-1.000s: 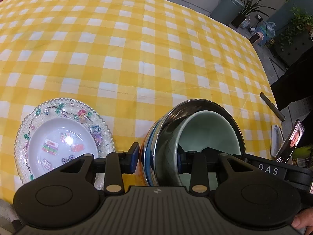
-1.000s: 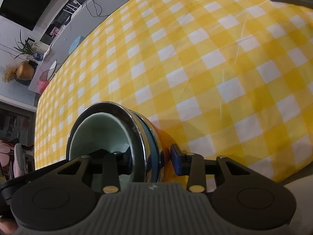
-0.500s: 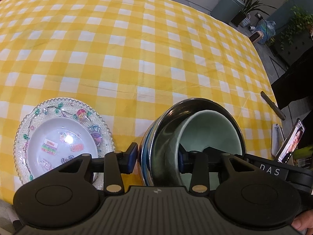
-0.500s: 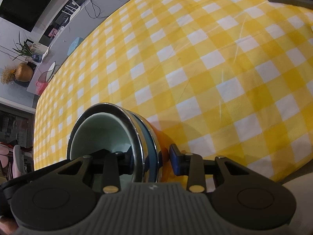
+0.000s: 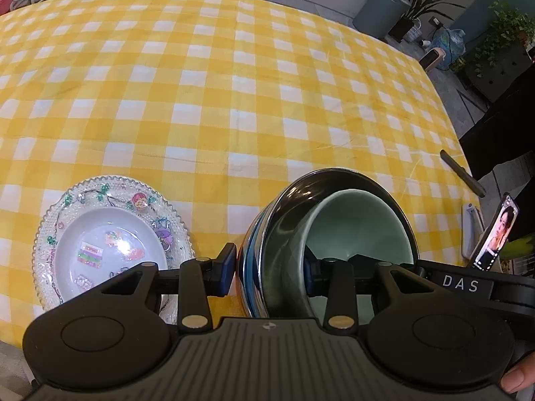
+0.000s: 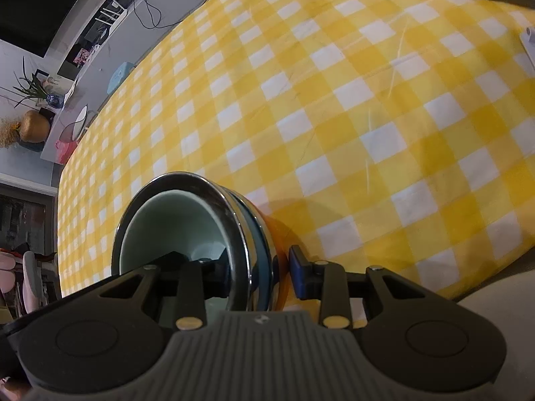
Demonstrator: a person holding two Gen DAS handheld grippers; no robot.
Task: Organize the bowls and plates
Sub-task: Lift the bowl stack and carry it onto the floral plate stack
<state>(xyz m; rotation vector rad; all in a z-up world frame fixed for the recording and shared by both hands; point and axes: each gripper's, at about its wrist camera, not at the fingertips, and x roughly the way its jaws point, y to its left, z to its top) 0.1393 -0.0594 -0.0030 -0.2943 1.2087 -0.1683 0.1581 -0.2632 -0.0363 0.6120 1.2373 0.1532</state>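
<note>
A stack of bowls (image 5: 287,220) has a pale green bowl (image 5: 361,230) nested in a steel bowl over a blue one. My left gripper (image 5: 269,269) straddles the stack's left rim, one finger outside, one inside, with a slight gap showing at the outer pad. My right gripper (image 6: 262,272) straddles the opposite rim of the same stack (image 6: 234,220) the same way. A clear beaded plate with stickers (image 5: 110,240) lies on the yellow checked cloth left of the stack.
A dark pen-like stick (image 5: 463,173) lies near the table's right edge. A phone on a stand (image 5: 495,234) is at the right edge. The cloth (image 5: 234,83) stretches far ahead; its near edge drops off in the right wrist view (image 6: 485,287).
The bowl stack has tipped a little more upright and both grippers have backed off slightly; the left outer finger stands a bit further from the rim.
</note>
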